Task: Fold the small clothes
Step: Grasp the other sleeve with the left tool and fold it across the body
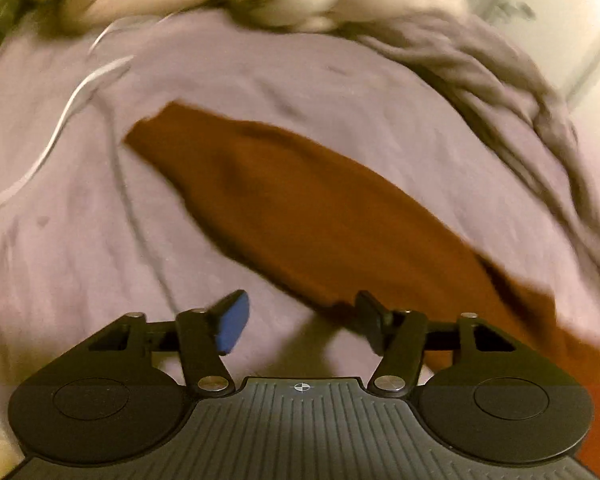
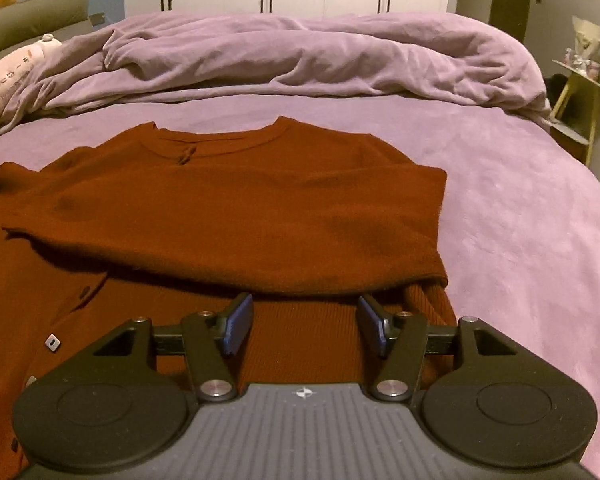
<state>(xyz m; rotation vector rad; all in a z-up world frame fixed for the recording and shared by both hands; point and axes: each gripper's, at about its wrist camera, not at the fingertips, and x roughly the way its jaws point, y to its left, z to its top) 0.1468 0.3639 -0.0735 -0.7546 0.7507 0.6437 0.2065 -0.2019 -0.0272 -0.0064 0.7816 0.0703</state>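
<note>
- Left tool [image 1: 300, 322]: jaws stand apart with nothing between them; it hangs over the purple bedsheet [image 1: 80, 240], with the near edge of a long sleeve [image 1: 300, 208] just past its right finger. The view is blurred
- That sleeve of the rust-red sweater lies stretched out flat across the sheet, unfolded; a thin white cable [image 1: 60, 128] trails on the sheet to its left
- The sweater [image 2: 236, 208] lies on the bed, neckline away from the right-wrist camera, front buttons down its left part. One sleeve is already laid across the chest, its cuff end near the right edge of the body
- Right tool [image 2: 305, 326]: jaws also apart, gripping nothing, low over the ribbed hem just below that folded sleeve
- A rumpled purple duvet [image 2: 300, 60] is heaped beyond, well apart from the sweater
- Judged step: the sleeves are being folded in; one looks done, the outstretched one is left
- The next move likely calls for the left tool to close on the far sleeve near its cuff, lift and carry it across the chest, without dragging the body out of line
</note>
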